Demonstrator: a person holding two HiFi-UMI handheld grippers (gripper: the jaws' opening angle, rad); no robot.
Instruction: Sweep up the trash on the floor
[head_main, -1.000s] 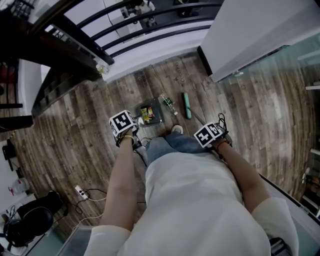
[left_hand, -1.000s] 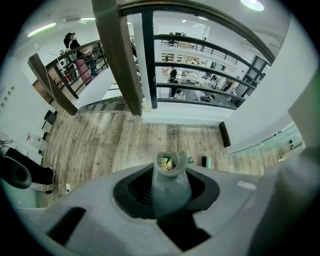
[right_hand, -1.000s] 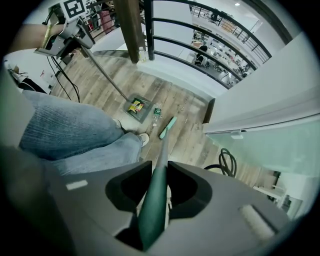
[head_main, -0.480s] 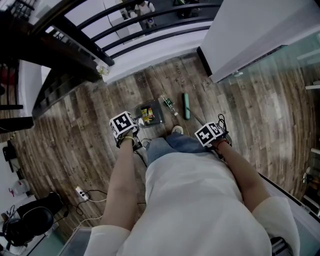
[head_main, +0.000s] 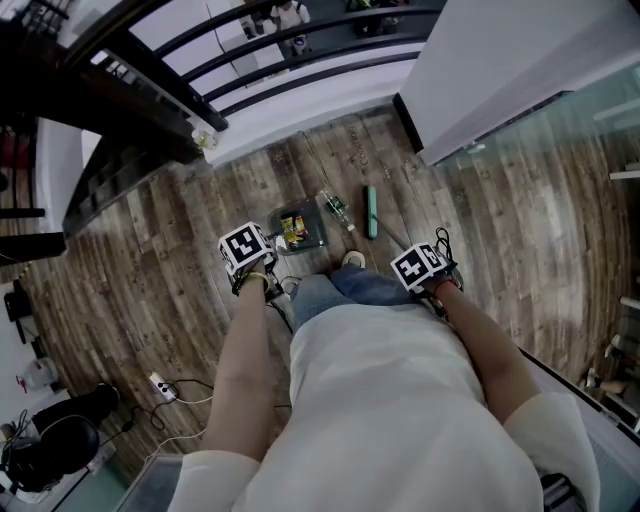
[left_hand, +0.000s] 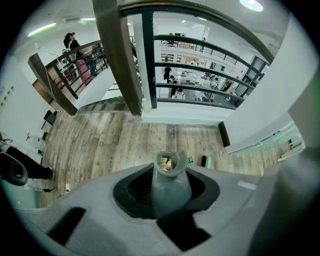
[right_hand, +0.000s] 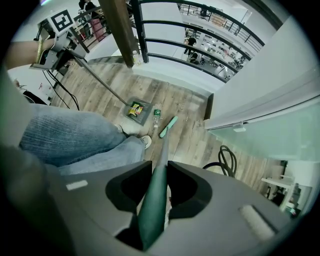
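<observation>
Top: my white top (head_main: 380, 400); loose; short sleeves
Legs: blue jeans (head_main: 345, 288); one pale shoe (head_main: 353, 259) showing
Left gripper (left_hand: 170, 186): grey moulded shell; black hollow round the jaws
Left cube (head_main: 245, 246): white faces; black square markers
Right gripper (right_hand: 159, 186): same grey shell; same black hollow
Right cube (head_main: 419, 267): white, black markers
Cable: thin black loop (head_main: 443, 240) by the right cube; probably mine, too small to tell
</observation>
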